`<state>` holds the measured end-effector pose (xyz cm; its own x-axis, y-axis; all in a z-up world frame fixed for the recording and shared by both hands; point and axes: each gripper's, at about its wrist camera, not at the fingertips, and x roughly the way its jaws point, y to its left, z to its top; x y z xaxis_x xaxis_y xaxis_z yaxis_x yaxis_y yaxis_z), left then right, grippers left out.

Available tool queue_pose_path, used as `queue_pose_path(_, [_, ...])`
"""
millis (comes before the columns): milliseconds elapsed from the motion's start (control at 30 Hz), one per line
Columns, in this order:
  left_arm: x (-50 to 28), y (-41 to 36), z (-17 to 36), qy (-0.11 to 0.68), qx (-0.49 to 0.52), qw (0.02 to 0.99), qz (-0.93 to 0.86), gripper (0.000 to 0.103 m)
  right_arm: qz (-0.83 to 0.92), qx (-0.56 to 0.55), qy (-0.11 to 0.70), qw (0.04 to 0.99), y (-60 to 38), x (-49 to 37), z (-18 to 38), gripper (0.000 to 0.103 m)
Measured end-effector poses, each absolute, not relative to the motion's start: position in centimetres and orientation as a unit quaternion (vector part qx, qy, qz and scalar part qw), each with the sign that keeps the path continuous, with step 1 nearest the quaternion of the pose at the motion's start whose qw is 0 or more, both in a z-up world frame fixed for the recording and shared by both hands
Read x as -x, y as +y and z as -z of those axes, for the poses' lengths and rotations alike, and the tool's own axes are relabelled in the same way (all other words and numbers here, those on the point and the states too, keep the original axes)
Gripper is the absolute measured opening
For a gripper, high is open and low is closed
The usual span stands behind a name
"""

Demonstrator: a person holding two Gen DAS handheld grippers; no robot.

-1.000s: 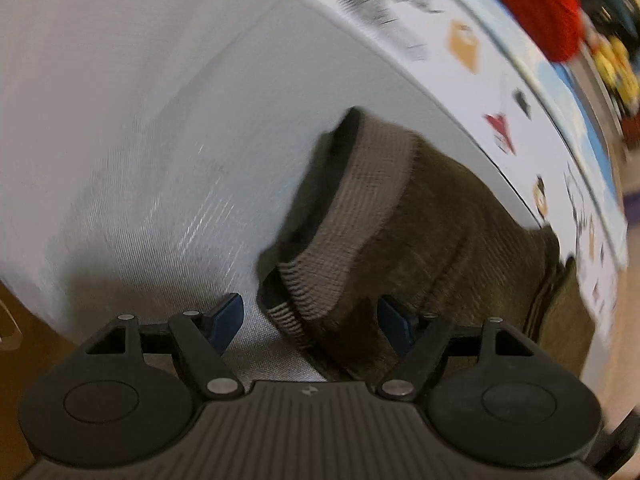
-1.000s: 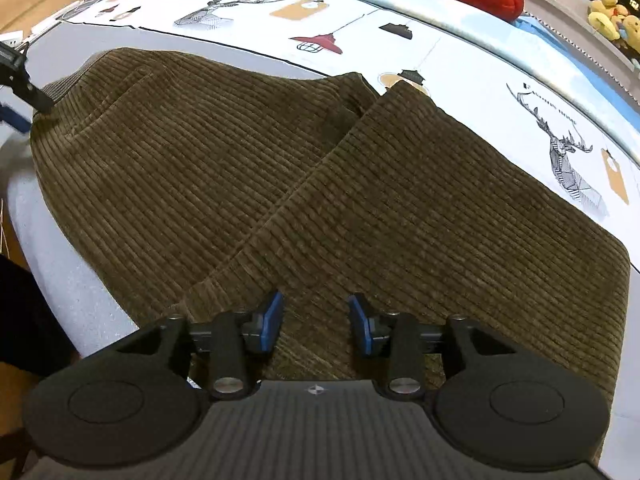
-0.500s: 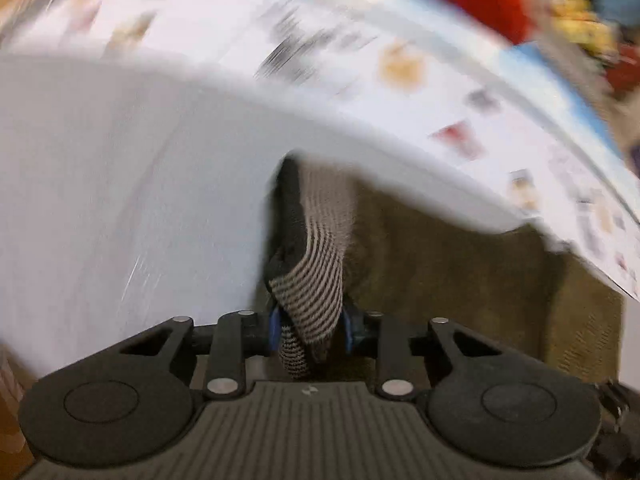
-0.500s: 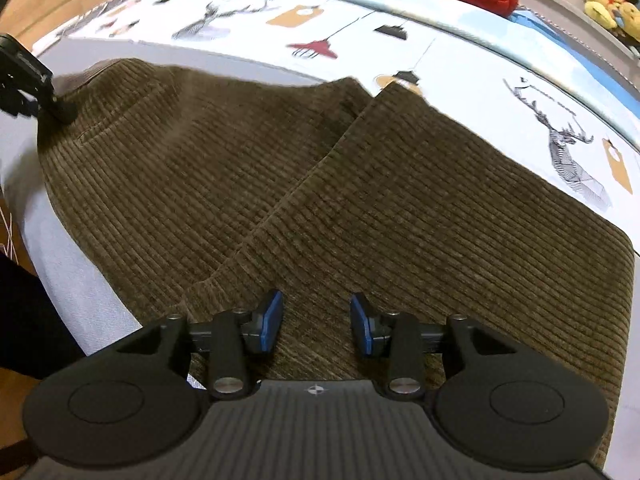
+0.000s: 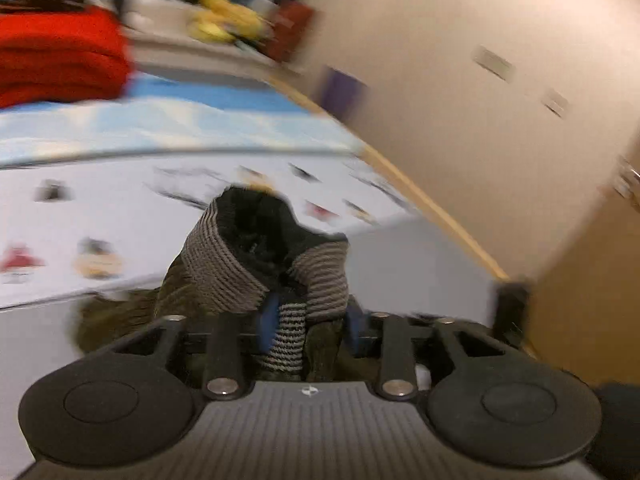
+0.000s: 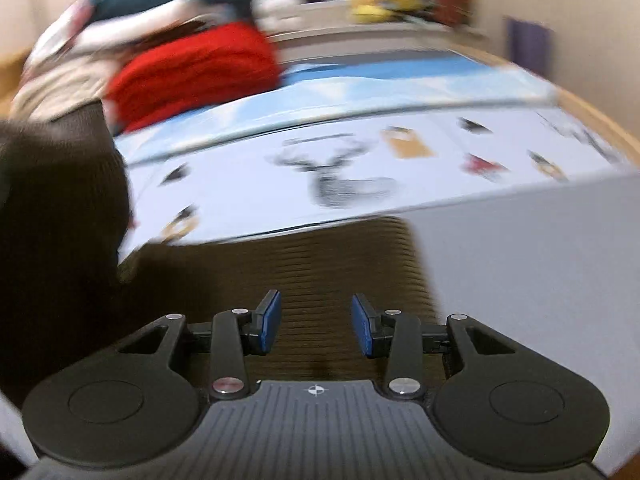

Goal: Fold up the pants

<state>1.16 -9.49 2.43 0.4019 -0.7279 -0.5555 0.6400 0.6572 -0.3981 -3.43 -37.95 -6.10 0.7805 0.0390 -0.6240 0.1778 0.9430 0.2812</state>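
Brown corduroy pants lie on the bed. In the left wrist view their ribbed grey waistband (image 5: 216, 268) is bunched and lifted off the sheet, with olive cloth (image 5: 112, 320) trailing below. My left gripper (image 5: 311, 326) has waistband and cloth filling the gap between its blue pads; its jaws are opening. In the right wrist view a flat part of the pants (image 6: 328, 252) lies under my right gripper (image 6: 316, 320), which stands open with nothing between its pads. A raised dark fold of the pants (image 6: 56, 208) hangs at the left.
The bed carries a white sheet printed with deer and lamps (image 6: 340, 176) and a plain grey sheet (image 6: 520, 260). A red blanket (image 6: 192, 68) and other clothes are piled at the far side. Yellow plush toys (image 6: 384, 0) sit behind. A wall (image 5: 480, 80) rises to the right.
My left gripper closed on the waistband and carried it up and across the bed, rolling as it went. The right gripper swung over the pants, still open; part of the pants now hangs raised.
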Motion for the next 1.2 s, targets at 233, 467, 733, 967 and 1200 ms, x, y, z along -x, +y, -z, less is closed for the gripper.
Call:
queue_pose_path(233, [-3.3, -9.9, 0.1, 0.422, 0.075, 0.84, 0.334, 0.068, 0.015, -0.318, 0.37, 0.873, -43.0, 4.1, 9.6, 0.058])
queue_pose_path(467, [-5.3, -6.7, 4.8, 0.53, -0.017, 0.824, 0.201, 0.067, -0.066, -0.329, 0.423, 0.842, -40.0, 2.2, 11.0, 0.084])
queue_pose_path(733, [-5.8, -6.0, 3.8, 0.519, -0.029, 0.834, 0.186, 0.067, -0.049, -0.24, 0.463, 0.852, -34.8, -0.2, 11.3, 0.101])
queue_pose_path(967, [-5.3, -4.9, 2.9, 0.511, -0.033, 0.84, 0.182, 0.067, -0.031, -0.199, 0.433, 0.878, -33.8, 0.0, 10.1, 0.054])
queue_pose_path(1200, [-5.6, -4.4, 1.9, 0.492, -0.006, 0.851, 0.182, 0.066, -0.068, -0.203, 0.272, 0.938, -35.6, 2.9, 3.9, 0.031])
